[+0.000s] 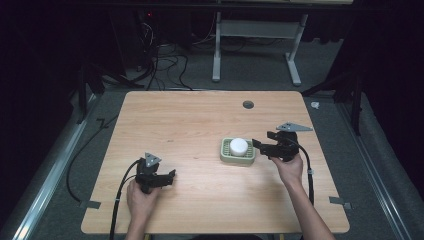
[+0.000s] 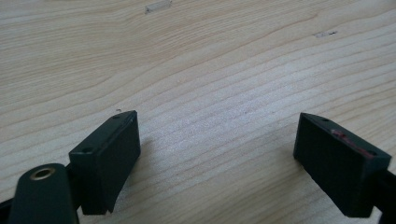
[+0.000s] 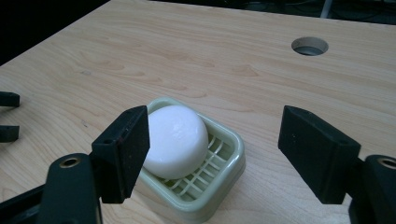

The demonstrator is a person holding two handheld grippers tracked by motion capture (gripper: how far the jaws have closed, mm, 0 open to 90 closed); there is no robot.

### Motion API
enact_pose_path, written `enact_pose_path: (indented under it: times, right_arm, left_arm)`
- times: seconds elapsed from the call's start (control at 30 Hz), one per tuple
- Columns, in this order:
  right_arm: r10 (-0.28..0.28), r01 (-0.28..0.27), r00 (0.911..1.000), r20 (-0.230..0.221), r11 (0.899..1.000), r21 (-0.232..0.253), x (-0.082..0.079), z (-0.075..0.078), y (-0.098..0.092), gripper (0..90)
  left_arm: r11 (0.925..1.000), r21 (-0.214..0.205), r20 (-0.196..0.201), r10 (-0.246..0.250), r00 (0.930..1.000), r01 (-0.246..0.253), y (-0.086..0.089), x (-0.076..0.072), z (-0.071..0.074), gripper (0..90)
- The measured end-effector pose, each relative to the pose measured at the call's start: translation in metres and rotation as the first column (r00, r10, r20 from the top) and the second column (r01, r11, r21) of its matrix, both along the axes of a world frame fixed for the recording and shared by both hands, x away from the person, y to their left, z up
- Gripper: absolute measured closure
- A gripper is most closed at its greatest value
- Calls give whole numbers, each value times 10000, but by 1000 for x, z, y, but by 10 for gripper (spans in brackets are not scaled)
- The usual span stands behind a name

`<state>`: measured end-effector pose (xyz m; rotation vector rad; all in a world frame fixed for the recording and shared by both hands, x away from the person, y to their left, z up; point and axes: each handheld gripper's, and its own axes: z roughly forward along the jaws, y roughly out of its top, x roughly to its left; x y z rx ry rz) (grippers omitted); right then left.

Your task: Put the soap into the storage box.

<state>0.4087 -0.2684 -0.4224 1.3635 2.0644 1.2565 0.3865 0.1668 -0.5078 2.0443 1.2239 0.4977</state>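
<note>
A smooth, rounded white soap lay in a pale green slatted plastic dish, right of centre in the high view on the light wood-grain worktop. The right hand-held gripper (blocky, matte black) stood with its jaws spread, pinching nothing, just at the dish's right edge. The left hand-held gripper rested lower left over bare wood, jaws spread too. A round hole pierced the worktop; dark cables trailed on grey floor behind.
</note>
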Motion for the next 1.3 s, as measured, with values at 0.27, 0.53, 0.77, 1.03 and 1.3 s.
enact_pose_path:
  times: [0.27, 0.53, 0.77, 1.03, 1.3]
  right_arm:
    - [-146, 145, 9999, 91, 9999, 85, -6, -1, -7, 260]
    - [-310, 309, 9995, 78, 9995, 89, -10, -3, -15, 262]
    - [-399, 399, 9991, 130, 9992, 65, -14, -2, -20, 262]
    - [-556, 555, 9982, 227, 9984, 51, -19, 1, -27, 267]
    - [-696, 692, 9972, 256, 9975, 153, -25, 0, -34, 270]
  left_arm:
    - [10000, 2, 2, 1, 10000, -1, 0, 0, 0, 151]
    - [10000, -8, 0, 4, 10000, -4, 0, 0, 0, 151]
    - [10000, -22, 22, 14, 10000, -14, 0, 0, 0, 151]
    - [10000, -23, 10, 9, 10000, -9, 0, 0, 0, 151]
    - [10000, -21, 12, 3, 10000, -3, 0, 0, 0, 151]
